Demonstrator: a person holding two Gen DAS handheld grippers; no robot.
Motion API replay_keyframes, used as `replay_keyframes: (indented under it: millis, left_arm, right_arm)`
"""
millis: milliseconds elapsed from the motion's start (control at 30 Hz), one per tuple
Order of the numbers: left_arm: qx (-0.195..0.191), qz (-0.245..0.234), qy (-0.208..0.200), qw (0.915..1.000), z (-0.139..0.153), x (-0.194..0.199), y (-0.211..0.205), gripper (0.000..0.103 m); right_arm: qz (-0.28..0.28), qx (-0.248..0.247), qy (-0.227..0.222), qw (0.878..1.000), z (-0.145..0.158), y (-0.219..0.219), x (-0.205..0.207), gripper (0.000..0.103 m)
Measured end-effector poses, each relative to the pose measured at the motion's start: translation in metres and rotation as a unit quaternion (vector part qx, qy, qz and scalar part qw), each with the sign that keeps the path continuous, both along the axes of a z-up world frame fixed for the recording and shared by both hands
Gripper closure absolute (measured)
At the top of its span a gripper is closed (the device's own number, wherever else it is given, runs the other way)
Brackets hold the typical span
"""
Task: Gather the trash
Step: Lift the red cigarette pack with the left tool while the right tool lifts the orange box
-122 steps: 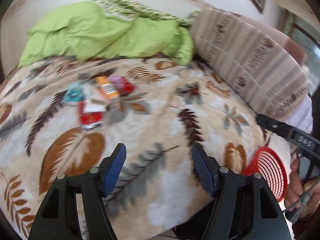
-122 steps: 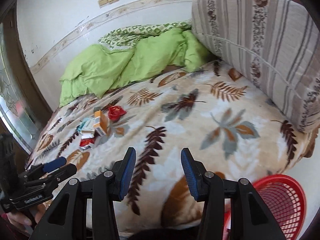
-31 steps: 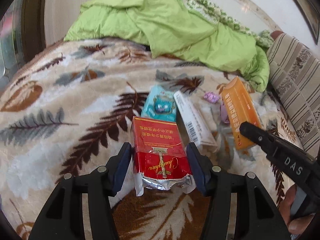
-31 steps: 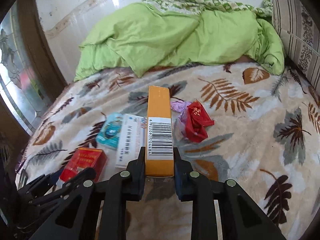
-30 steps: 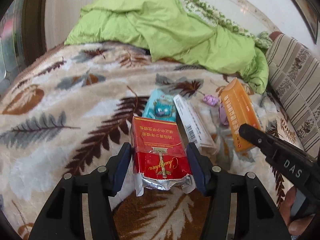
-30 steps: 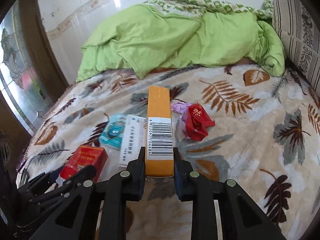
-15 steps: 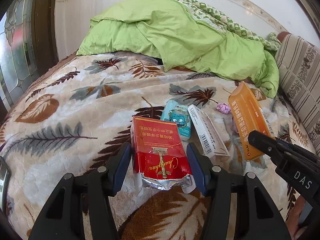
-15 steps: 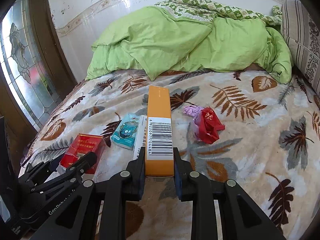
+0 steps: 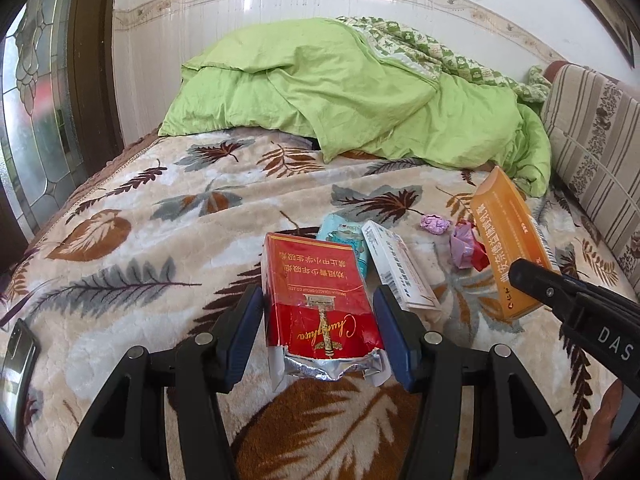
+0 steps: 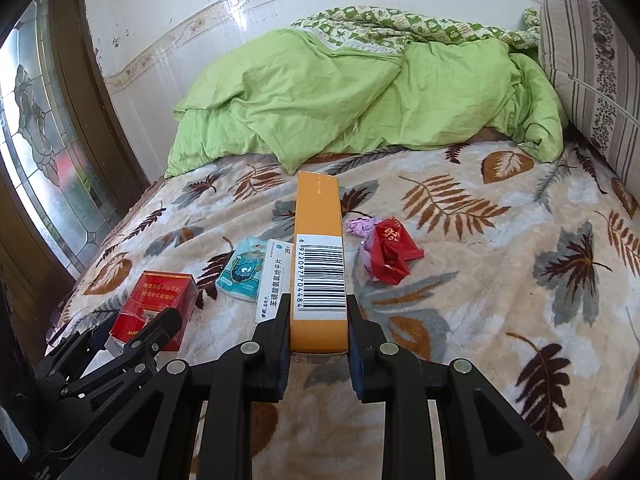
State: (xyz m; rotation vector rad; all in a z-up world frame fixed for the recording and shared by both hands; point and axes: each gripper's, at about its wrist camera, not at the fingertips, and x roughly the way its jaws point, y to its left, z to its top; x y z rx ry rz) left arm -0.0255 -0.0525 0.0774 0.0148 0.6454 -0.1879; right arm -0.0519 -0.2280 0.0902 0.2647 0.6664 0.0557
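Left gripper (image 9: pixel 318 332) clamps red cigarette pack (image 9: pixel 316 296), right gripper (image 10: pixel 318 320) pinches orange box (image 10: pixel 319 264), both lifted off blanket (image 10: pixel 500 280); still lying beyond: white box (image 10: pixel 272 284), teal packet (image 10: pixel 242 268), red wrapper (image 10: pixel 390 256).

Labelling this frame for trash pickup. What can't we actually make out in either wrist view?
- Teal tissue pack: left wrist view, mostly hidden behind the red cigarette pack.
- White medicine box: right wrist view, right edge covered by the orange box.
- Crumpled red wrapper: left wrist view, partly behind the orange box.
- Dark flat object: left wrist view, cut off by the left edge; unidentifiable.
- Trash basket: in neither view.
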Motion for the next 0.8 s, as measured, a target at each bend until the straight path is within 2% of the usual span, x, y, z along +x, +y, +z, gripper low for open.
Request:
replay_keyframes:
  millis: [133,300,533,800]
  left_arm:
    - [0.001,-0.006,-0.008,0.9999,0.004,-0.017,-0.002,0.047]
    - [0.004,-0.018,-0.018,0.9997,0.011,-0.040,-0.007,0.047]
    - [0.002,-0.033,0.002,0.9995,0.008,-0.073,-0.009,0.047]
    - [0.022,-0.059,0.011,0.9979,0.006,-0.106,-0.014,0.047]
  right_arm:
    - [-0.012,-0.010,-0.009,1.000,0.004,-0.006,-0.022,0.078]
    - [-0.025,-0.003,0.002,1.000,-0.002,-0.013,-0.052,0.078]
    - [-0.031,-0.001,0.016,0.999,-0.006,-0.020,-0.094,0.078]
    - [-0.025,0.002,0.034,0.999,-0.011,-0.028,-0.132,0.078]
